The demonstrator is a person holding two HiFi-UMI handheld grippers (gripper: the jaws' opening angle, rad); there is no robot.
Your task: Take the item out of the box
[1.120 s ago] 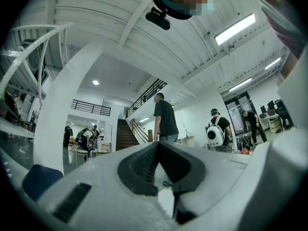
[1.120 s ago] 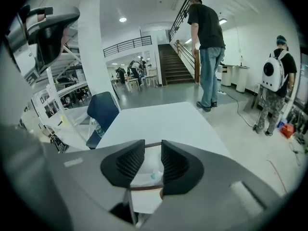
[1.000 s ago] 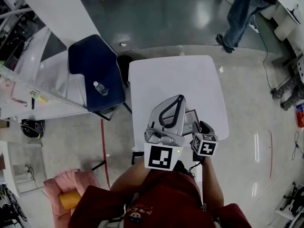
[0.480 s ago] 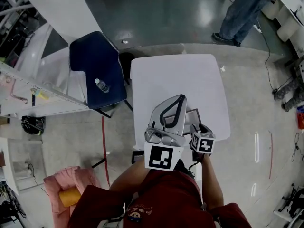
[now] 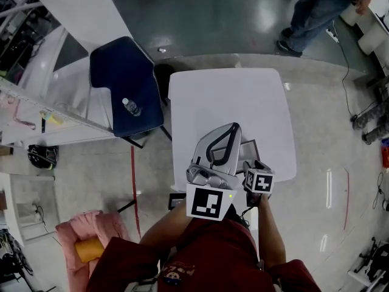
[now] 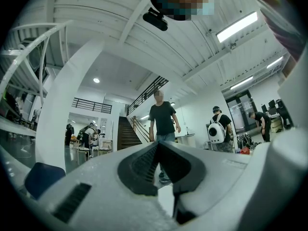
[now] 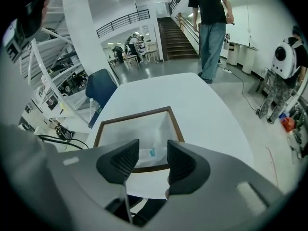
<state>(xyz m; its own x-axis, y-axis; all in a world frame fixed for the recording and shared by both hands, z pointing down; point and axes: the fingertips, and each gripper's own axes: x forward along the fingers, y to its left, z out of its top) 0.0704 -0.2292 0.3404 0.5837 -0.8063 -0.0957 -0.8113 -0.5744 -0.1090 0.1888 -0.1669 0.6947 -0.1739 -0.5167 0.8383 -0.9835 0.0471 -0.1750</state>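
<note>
right gripper: tilts down over the box; its jaws stand wide apart and have just been opening, with nothing pressed between the pads.
gap between its jaws: shows the packet, which lies lower down, apart from the pads.
packet: small, pale, with a blue spot; it lies flat on the floor of the box near the near wall.
box: open-topped, with a brown rim and white inside; it sits on the table towards the near edge.
left gripper: points level beside the right gripper; its jaws are closed together on nothing.
table: white, bare around the box.
chair: dark blue, left of the table, with a water bottle lying on its seat.
person: stands on the floor past the table's far end, in front of a staircase.
</note>
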